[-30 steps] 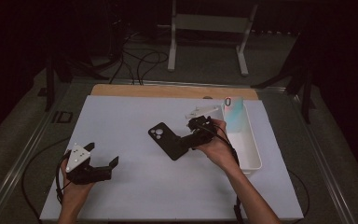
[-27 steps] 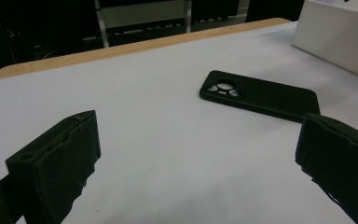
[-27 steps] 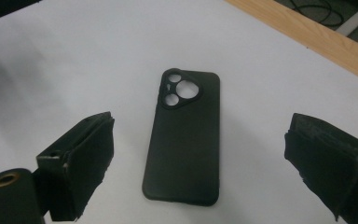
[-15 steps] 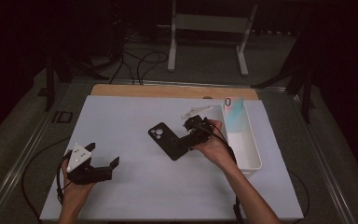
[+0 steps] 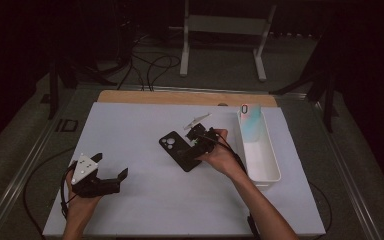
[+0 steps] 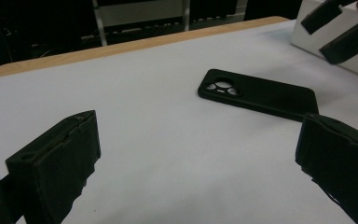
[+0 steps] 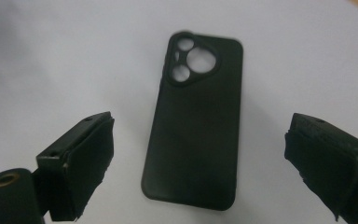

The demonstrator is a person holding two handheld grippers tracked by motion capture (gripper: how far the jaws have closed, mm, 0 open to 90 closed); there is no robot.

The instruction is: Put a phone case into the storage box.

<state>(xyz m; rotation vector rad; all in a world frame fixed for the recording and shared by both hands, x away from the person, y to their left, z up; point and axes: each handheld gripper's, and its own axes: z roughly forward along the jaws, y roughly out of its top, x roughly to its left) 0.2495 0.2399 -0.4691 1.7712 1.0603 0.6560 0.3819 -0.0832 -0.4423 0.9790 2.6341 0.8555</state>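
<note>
So the black phone case [image 5: 179, 150] is lying flat on the white tabletop [image 5: 130, 130], back side up with the camera cutouts at the far-left end, roughly mid-table and just left of the white bin [image 5: 265, 165]. The right gripper [image 5: 200, 141] is right over the near-right end of it with its jaws spread wide and nothing between them; in the right gripper view the case [image 7: 193, 121] sits square between the two jaws, long axis pointing straight away. The left gripper [image 5: 111, 179] is parked well off toward the front-left corner, also released and empty, with the case [image 6: 256, 93] lying out ahead of it. Looks to me like the step here is grabbing the case across its width. If I were doing it, I'd keep that centered alignment and come straight down so both jaws land outside the long edges at once, low enough to catch the thin sides instead of skating over the top. The case is thin and probably flexy, so I'd close gently; squeeze hard and it'll likely bow or pop out. One jaw touching first would probably just shove it across the smooth surface.
</note>
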